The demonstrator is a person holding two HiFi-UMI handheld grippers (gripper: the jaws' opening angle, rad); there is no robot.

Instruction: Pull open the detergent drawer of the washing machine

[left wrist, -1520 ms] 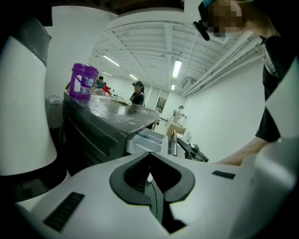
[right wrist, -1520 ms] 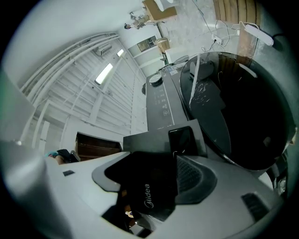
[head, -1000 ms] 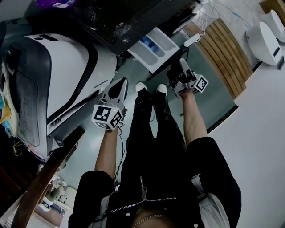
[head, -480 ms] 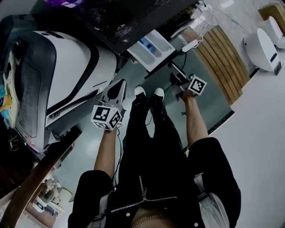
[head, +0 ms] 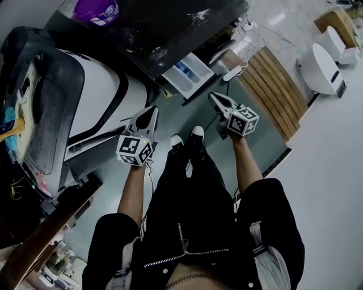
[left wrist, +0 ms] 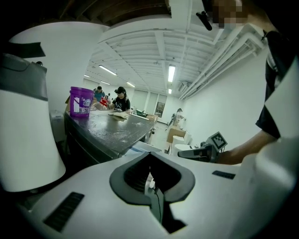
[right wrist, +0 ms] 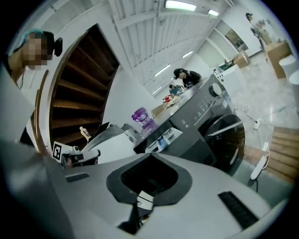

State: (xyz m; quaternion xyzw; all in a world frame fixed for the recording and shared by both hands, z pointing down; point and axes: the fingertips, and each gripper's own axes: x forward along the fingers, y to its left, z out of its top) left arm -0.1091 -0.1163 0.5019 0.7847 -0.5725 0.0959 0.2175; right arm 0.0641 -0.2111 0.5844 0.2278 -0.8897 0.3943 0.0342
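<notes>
Head view, drawer: the detergent drawer stands pulled out of the dark washing machine, its blue compartments open to the camera.
Head view, left side: the left gripper hovers beside a big white machine, well apart from the drawer.
Head view, right side: the right gripper points at the drawer's corner, near but not touching. A purple bucket sits on the washer's top.
Left gripper view, claw: jaws pressed together, nothing between them. Only here: the bucket side-on, people far down the hall, the right gripper off to the side.
Right gripper view, claw: jaws closed on nothing. Only here: the washer's front, with its round door, dial and the drawer jutting out.
</notes>
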